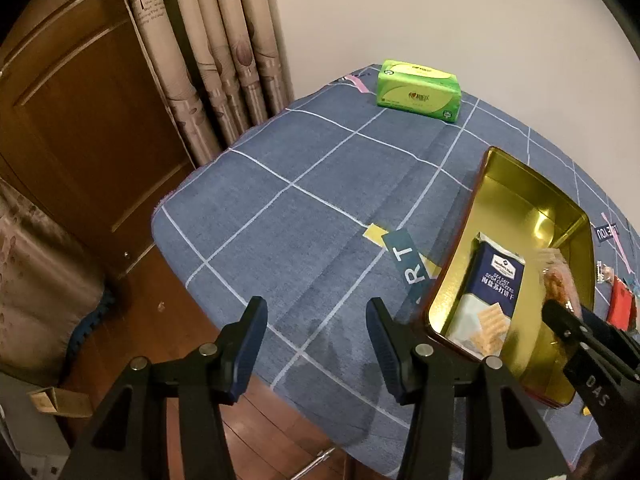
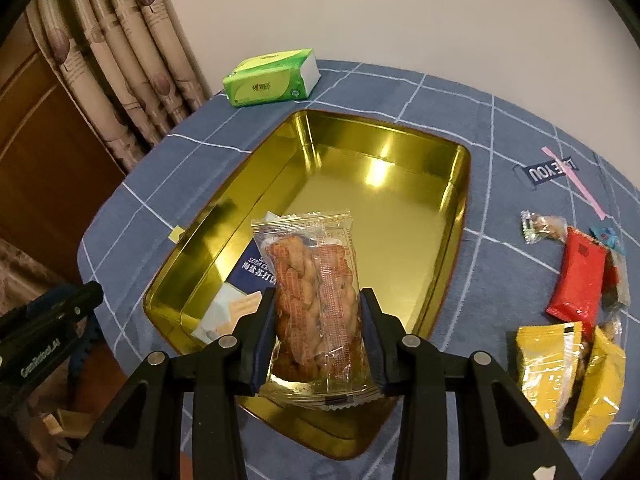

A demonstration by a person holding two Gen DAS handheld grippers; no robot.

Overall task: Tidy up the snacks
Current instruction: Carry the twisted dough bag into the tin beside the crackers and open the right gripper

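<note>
The tin (image 2: 460,184) sits on the table (image 2: 500,132), with the tissue pack (image 2: 272,78) behind it near the far edge. A cracker packet (image 1: 492,292) lies in the tin's near left corner, and the right gripper (image 2: 320,332) holds a clear snack bag (image 2: 316,292) above the tin's near end. Right of the tin, several loose snack packets (image 2: 576,280) lie in a cluster on the table.

A plain pale wall (image 1: 440,12) is seen at the far side, patterned beige curtains (image 1: 208,48) and a brown wooden door (image 1: 80,120) to the left, above reddish wooden flooring (image 1: 256,432).
</note>
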